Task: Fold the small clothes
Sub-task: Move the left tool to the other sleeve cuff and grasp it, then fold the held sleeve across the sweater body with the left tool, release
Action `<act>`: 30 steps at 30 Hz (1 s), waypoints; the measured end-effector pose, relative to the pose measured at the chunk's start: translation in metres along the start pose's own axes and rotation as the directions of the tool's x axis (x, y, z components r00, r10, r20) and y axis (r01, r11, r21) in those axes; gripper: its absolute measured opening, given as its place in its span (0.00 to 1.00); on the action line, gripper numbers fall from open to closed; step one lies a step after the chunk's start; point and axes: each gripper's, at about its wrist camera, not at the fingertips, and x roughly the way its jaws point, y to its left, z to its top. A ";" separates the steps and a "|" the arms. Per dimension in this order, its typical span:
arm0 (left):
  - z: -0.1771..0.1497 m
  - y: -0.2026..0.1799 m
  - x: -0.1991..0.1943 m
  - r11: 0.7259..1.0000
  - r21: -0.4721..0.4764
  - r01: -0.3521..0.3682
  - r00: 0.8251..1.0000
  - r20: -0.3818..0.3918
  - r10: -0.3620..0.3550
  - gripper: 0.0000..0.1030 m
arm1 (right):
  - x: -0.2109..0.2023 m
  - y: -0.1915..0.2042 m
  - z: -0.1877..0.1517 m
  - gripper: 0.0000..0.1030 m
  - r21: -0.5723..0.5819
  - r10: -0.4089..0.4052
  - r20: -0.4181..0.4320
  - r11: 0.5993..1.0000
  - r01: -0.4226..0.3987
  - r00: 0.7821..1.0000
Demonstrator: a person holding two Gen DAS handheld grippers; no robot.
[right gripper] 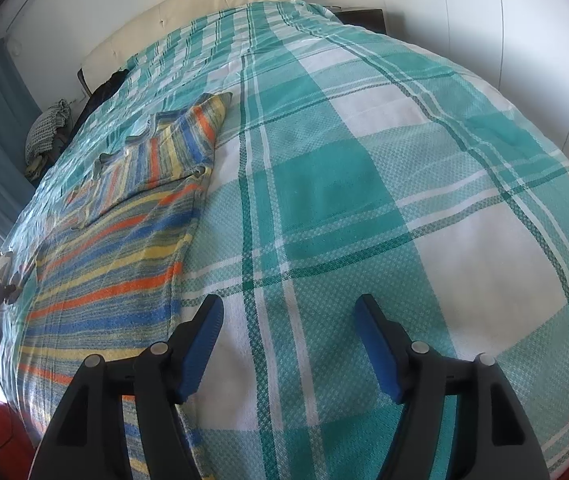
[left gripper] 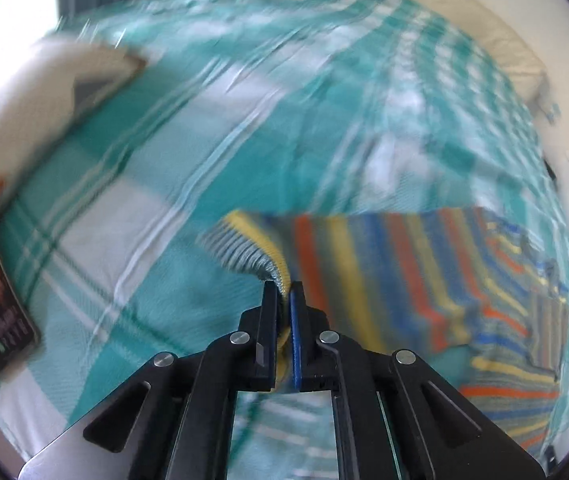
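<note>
Bed cover (right gripper: pixel 364 184): we see a soft woven cloth with big teal and white squares and thin dark green lines, spread flat over the bed.
Striped top (right gripper: pixel 116 248): we see a small knitted top with orange, blue, yellow and grey stripes; it lies flat on the left part of the cover, one sleeve folded in near the top.
Left claw (left gripper: pixel 283 286): we see its black fingers pressed tight on a ribbed yellow and grey edge of the top, lifting it off the cover.
Right claw (right gripper: pixel 288 308): we see its blue pads wide apart, holding nothing, over bare cover just beside the top.
Headboard (right gripper: pixel 204 0): cream and padded, at the far end.
</note>
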 end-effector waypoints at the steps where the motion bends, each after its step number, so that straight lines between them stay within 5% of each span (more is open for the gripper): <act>1: 0.007 -0.024 -0.018 0.998 0.056 0.012 0.999 0.040 -0.014 0.04 | 0.000 0.000 0.000 0.66 0.006 0.010 -0.001 1.000 -0.010 1.000; 6: 0.021 -0.152 -0.080 0.938 0.321 0.128 0.976 0.130 -0.177 0.04 | 0.001 -0.003 0.001 0.67 0.048 0.050 -0.008 0.998 -0.050 0.999; 12: -0.016 -0.292 -0.071 0.812 0.534 0.234 0.950 0.052 -0.308 0.05 | 0.000 -0.008 0.002 0.67 0.087 0.084 -0.007 0.993 -0.083 0.996; 14: -0.036 -0.323 -0.047 0.784 0.553 0.284 0.947 -0.031 -0.321 0.15 | 0.000 -0.008 0.002 0.67 0.087 0.087 -0.007 0.992 -0.086 0.996; 15: -0.047 -0.334 -0.031 0.777 0.546 0.313 0.944 -0.093 -0.316 0.40 | 0.000 -0.008 0.002 0.67 0.086 0.087 -0.008 0.993 -0.086 0.996; 16: -0.060 -0.340 -0.019 0.780 0.535 0.324 0.945 -0.140 -0.297 0.64 | 0.000 -0.008 0.002 0.67 0.084 0.087 -0.009 0.993 -0.086 0.996; 17: -0.066 -0.340 -0.017 0.785 0.525 0.329 0.943 -0.138 -0.302 0.68 | -0.001 -0.008 0.002 0.67 0.085 0.088 -0.008 0.993 -0.087 0.996; 20: -0.066 -0.314 -0.018 0.809 0.476 0.344 0.937 -0.114 -0.331 0.78 | -0.002 -0.011 0.002 0.67 0.103 0.104 -0.008 0.989 -0.102 0.995; 26: -0.037 -0.212 0.000 0.939 0.308 0.152 0.987 0.000 -0.160 0.84 | 0.003 -0.016 0.006 0.67 0.144 0.126 -0.012 0.982 -0.123 0.992; 28: -0.041 -0.200 0.022 0.942 0.325 0.079 0.997 -0.003 -0.083 0.86 | 0.003 -0.013 0.007 0.67 0.133 0.117 -0.011 0.984 -0.115 0.993; 30: -0.056 -0.192 0.058 0.910 0.413 -0.036 0.996 -0.055 0.064 0.84 | 0.004 -0.011 0.008 0.67 0.121 0.107 -0.011 0.987 -0.105 0.994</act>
